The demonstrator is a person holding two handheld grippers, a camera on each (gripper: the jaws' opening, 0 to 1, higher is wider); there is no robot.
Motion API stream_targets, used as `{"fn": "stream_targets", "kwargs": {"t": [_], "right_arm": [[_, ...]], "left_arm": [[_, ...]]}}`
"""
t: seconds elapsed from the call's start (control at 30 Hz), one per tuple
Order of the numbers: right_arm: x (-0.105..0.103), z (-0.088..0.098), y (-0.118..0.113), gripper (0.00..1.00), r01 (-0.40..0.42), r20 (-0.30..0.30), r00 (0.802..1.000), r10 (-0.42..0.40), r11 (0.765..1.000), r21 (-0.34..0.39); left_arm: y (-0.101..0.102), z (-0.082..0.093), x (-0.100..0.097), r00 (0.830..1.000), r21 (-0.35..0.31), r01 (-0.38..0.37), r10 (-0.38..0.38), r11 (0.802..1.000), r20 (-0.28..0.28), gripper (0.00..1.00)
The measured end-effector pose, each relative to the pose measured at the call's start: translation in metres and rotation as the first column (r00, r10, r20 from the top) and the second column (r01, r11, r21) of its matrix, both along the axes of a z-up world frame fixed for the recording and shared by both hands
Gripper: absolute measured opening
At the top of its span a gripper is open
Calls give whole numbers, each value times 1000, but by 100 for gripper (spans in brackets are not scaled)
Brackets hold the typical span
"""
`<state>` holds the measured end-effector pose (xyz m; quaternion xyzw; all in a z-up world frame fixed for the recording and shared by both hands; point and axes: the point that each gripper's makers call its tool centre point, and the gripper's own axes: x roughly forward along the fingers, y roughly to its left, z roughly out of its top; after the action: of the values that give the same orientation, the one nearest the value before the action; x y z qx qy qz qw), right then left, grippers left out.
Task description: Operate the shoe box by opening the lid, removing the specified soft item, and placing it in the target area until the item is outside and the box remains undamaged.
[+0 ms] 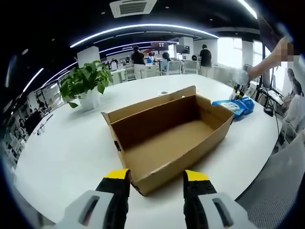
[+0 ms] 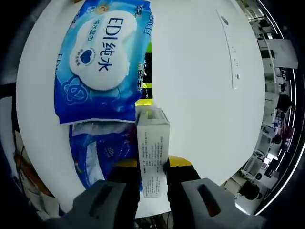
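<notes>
- Office space with ceiling light strips and standing people is seen behind a large round white desk (image 1: 62,157) in the left gripper view.
- A brown cardboard shoe box (image 1: 167,136) is seen lying open near the middle of the desk, its lid flap (image 1: 152,102) folded up along the far side and its inside bare cardboard.
- A potted green plant (image 1: 86,83) is placed toward the far left edge of the desk, well apart from the box.
- Blue wet-wipe packs (image 1: 237,106) are seen near the right edge of the desk, just beside the box's right end.
- The left gripper (image 1: 157,183) is held low at the near edge of the desk, its yellow-tipped black fingers (image 1: 116,183) spread wide and closed on nothing, the box's near corner lying between them.
- In the right gripper view, a large blue wet-wipe pack (image 2: 102,62) with a white label printed "EDI" is seen lying flat on the white desk.
- A second blue pack (image 2: 102,152) is partly covered by the first, nearer the desk edge.
- A small white printed carton (image 2: 152,150) is clamped between the jaws of the right gripper (image 2: 151,164), standing on edge and touching the edges of the blue packs.
- Whether the carton is resting on the desk or lifted cannot be told.
</notes>
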<state>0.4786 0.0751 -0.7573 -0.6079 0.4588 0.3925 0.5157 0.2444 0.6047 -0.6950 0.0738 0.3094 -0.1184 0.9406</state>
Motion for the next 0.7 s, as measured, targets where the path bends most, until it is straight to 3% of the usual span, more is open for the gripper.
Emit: {"fn": "stream_targets", "kwargs": {"t": [0.2, 0.7], "right_arm": [[2, -1, -1, 18, 22, -4, 1000, -22, 1000, 5], [-8, 37, 7, 22, 159, 72, 983, -171, 976, 147]], "left_arm": [[0, 0, 0, 1000, -2, -1, 1, 1000, -1, 45], [-7, 4, -1, 1000, -33, 28, -28, 999, 14, 45]]}}
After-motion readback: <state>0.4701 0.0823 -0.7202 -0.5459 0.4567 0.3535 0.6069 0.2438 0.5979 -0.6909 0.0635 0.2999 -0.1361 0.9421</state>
